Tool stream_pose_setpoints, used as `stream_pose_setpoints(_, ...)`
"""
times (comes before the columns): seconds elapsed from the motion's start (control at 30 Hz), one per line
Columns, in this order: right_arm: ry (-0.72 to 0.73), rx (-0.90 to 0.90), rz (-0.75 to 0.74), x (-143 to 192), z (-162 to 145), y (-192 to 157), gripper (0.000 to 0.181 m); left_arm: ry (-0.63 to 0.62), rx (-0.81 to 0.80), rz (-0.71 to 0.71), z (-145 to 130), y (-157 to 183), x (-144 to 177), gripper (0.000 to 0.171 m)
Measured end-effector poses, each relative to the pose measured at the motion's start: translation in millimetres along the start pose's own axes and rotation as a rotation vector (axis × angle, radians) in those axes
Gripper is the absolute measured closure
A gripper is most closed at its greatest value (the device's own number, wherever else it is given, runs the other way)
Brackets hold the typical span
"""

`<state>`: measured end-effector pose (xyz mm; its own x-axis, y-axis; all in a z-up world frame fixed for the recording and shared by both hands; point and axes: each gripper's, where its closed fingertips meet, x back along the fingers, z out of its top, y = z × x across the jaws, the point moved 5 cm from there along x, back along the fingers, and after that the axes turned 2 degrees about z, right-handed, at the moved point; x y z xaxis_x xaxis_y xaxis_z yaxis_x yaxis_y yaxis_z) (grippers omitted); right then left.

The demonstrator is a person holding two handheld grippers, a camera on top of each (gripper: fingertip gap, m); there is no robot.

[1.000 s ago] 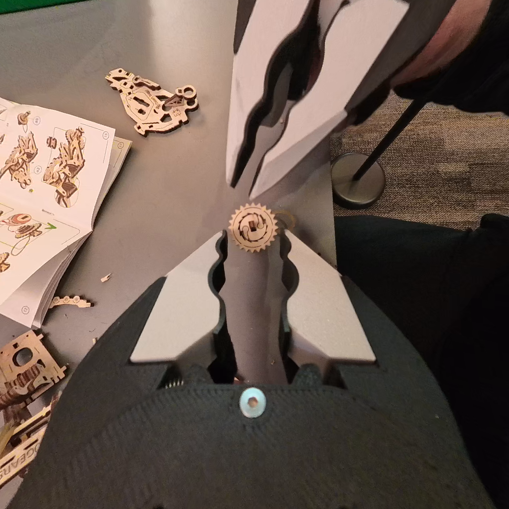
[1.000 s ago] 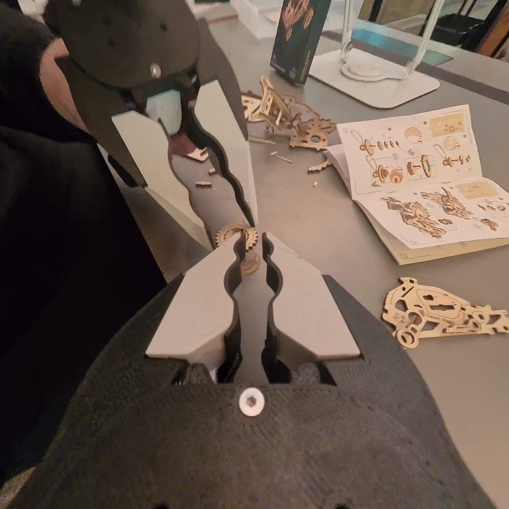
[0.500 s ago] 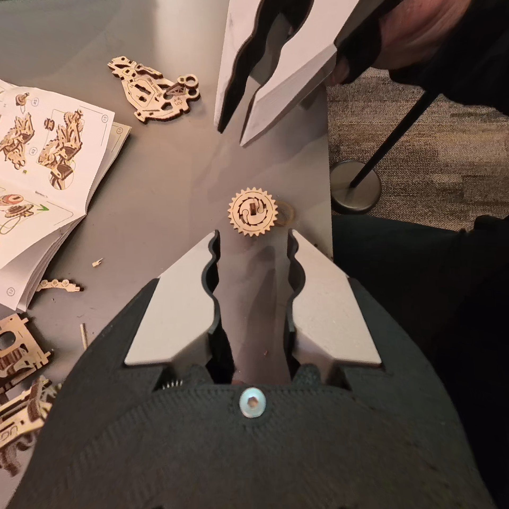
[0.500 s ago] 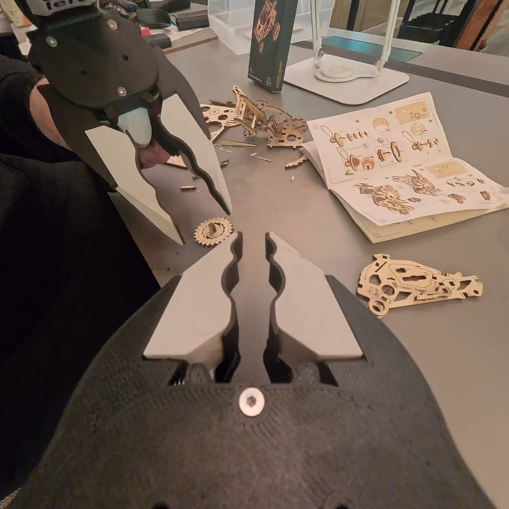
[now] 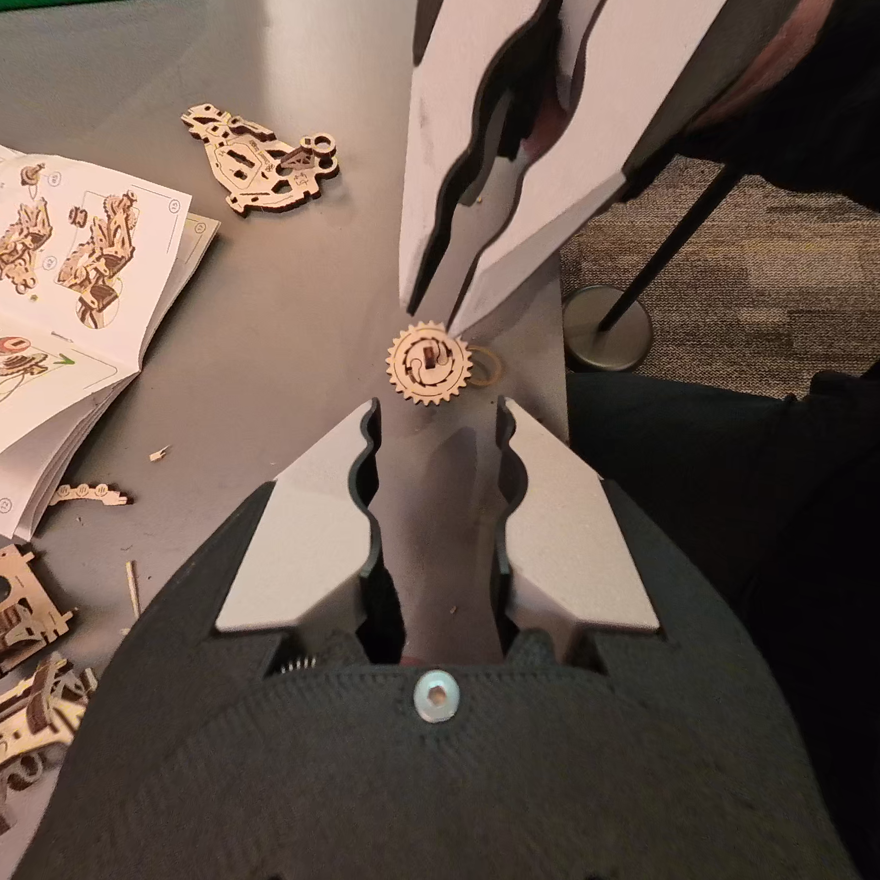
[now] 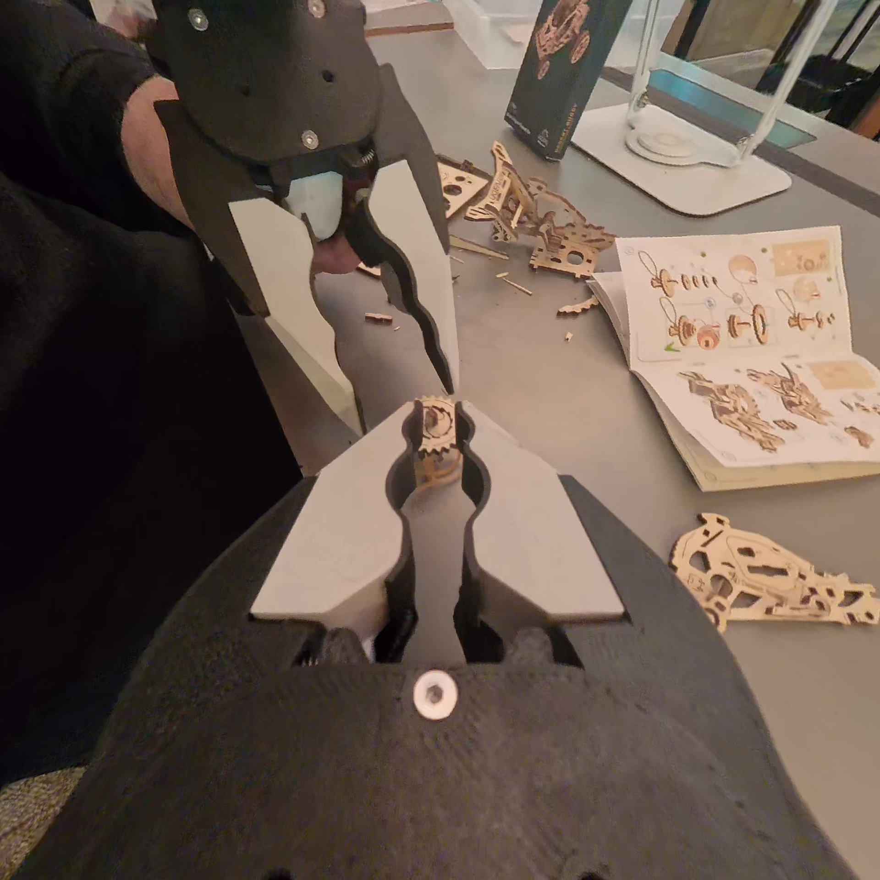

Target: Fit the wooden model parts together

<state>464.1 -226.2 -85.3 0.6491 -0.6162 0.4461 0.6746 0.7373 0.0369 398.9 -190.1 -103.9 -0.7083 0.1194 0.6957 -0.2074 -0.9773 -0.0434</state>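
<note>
Left wrist view, nearest: the left gripper point(image 5: 438, 402) has its two grey fingers spread wide, with bare grey table point(image 5: 285, 333) showing between them and nothing held.
Gear, from the left: a small toothed wooden gear point(image 5: 427, 365) sits just beyond the left fingertips, centred on the gap but outside it.
Ring: a thin loop point(image 5: 485, 366) lies on the table, touching the gear's right edge.
Right gripper, from the left: the right gripper point(image 5: 431, 319) reaches in from the far side, its tips at the gear's far rim.
Right wrist view, nearest: the right gripper point(image 6: 434, 405) has its fingers only narrowly parted, and the gear point(image 6: 435, 426) shows in the slot at the tips. Its sides are hidden by the fingers, so I cannot tell whether they grip it.
Table edge: the gear lies close to the edge nearest the person, whose dark clothing fills that side.
Middle distance: an open instruction booklet point(image 6: 762, 357) and a flat cut-out wooden panel point(image 6: 762, 585) lie well apart from the gear.
Scraps: a curved toothed strip point(image 5: 90, 494) rests beside the booklet.
Farther: a partly built wooden model point(image 6: 538, 224) sits among loose slivers.
Farthest: a dark upright box point(image 6: 557, 71) stands beside a white stand point(image 6: 690, 162).
</note>
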Motion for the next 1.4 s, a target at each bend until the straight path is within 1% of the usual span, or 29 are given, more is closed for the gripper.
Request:
stream_pose_setpoints(0.17, -0.077, 0.06, 0.003, -12, -1, -2, 0.173, 0.003, -0.002, -0.009, 1, 2, -1, 0.126)
stream_pose_setpoints(0.37, -0.125, 0.072, 0.032, -17, -6, -2, 0.179, 0.006, -0.001, -0.018, 1, 3, -2, 0.127)
stream_pose_setpoints(0.53, -0.117, 0.068, 0.033, -16, -6, -2, 0.179, 0.006, -0.005, -0.032, 1, 5, -3, 0.129)
stream_pose_setpoints(0.77, -0.096, 0.044, 0.023, -14, -8, -1, 0.179, 0.006, -0.006, -0.033, 2, 9, -3, 0.124)
stream_pose_setpoints(0.93, -0.093, 0.041, 0.009, -14, -8, 0, 0.18, 0.003, -0.004, -0.038, 1, 13, -3, 0.127)
stream_pose_setpoints(1.2, -0.091, 0.037, 0.006, -14, -8, 0, 0.18, -0.005, -0.013, -0.031, 0, 16, -2, 0.123)
stream_pose_setpoints(1.4, -0.088, 0.031, 0.0, -14, -9, 0, 0.18, -0.005, -0.012, -0.035, 0, 17, -2, 0.127)
